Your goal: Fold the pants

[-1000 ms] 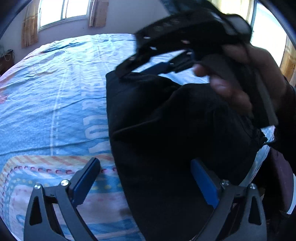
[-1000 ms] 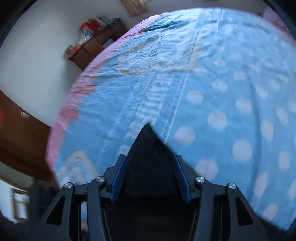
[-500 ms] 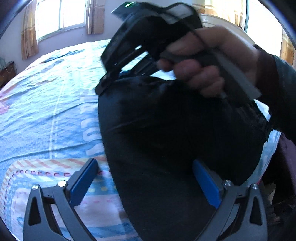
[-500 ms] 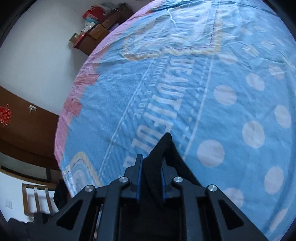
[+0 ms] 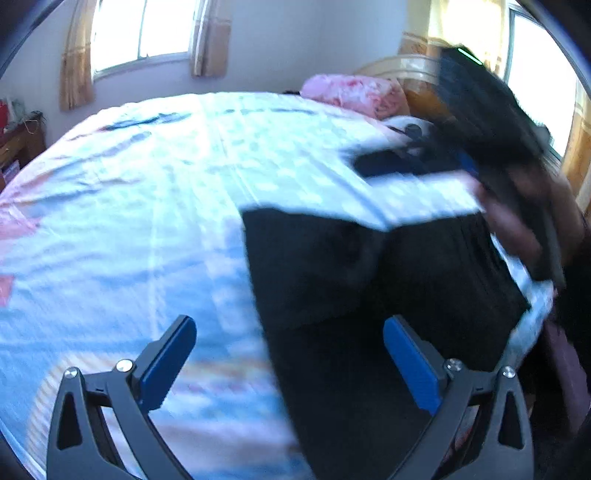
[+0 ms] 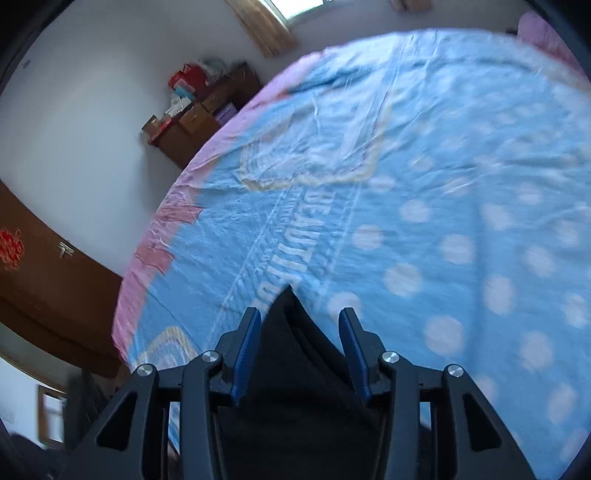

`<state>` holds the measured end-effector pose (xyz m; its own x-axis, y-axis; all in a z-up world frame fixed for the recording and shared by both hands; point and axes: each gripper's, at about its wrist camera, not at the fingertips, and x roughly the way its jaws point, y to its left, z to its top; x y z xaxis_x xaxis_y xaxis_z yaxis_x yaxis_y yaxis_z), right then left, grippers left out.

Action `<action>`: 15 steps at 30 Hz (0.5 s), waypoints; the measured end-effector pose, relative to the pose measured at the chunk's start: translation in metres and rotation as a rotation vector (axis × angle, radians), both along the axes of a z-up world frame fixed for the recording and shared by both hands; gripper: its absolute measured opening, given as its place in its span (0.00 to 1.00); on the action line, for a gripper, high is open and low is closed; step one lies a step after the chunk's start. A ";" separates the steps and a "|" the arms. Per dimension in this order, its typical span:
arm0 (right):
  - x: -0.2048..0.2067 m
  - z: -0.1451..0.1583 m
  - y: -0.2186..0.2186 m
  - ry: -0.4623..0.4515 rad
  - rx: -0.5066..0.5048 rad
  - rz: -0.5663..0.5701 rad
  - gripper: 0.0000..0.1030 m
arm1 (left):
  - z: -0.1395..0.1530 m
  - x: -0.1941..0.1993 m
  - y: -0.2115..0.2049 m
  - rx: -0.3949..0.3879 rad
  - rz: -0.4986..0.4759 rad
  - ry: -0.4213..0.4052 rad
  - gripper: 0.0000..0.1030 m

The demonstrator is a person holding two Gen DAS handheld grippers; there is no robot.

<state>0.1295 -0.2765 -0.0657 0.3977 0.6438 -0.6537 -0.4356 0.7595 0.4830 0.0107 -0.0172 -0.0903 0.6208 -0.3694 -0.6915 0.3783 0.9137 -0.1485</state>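
Note:
Black pants [image 5: 332, 280] lie folded on the blue bedsheet [image 5: 147, 221], at the near right part of the bed. My left gripper [image 5: 290, 358] is open above their near left edge, holding nothing. My right gripper [image 6: 299, 343] is open, with a pointed corner of the pants [image 6: 291, 325] lying between its fingers, loose. In the left wrist view the right gripper [image 5: 417, 162] shows blurred beyond the pants' far edge, held by a hand.
The blue sheet [image 6: 443, 184] has white dots and printed lettering. A pink pillow [image 5: 354, 96] lies at the headboard. A wooden cabinet [image 6: 199, 118] with boxes stands by the wall. A window [image 5: 140, 33] is behind the bed.
My right gripper was shut on the pants' corner half a second ago and has opened, letting it go. It has moved away to the far right. The pants now lie flatter.

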 end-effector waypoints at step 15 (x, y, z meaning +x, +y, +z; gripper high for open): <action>-0.083 -0.059 -0.026 -0.004 -0.154 -0.011 0.43 | -0.032 0.098 -0.026 0.229 0.105 0.057 1.00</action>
<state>0.0461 -0.3022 -0.1251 0.4067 0.5315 -0.7430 -0.4283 0.8293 0.3588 0.1086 -0.0431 -0.1225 0.6052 -0.1343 -0.7847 0.2762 0.9599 0.0488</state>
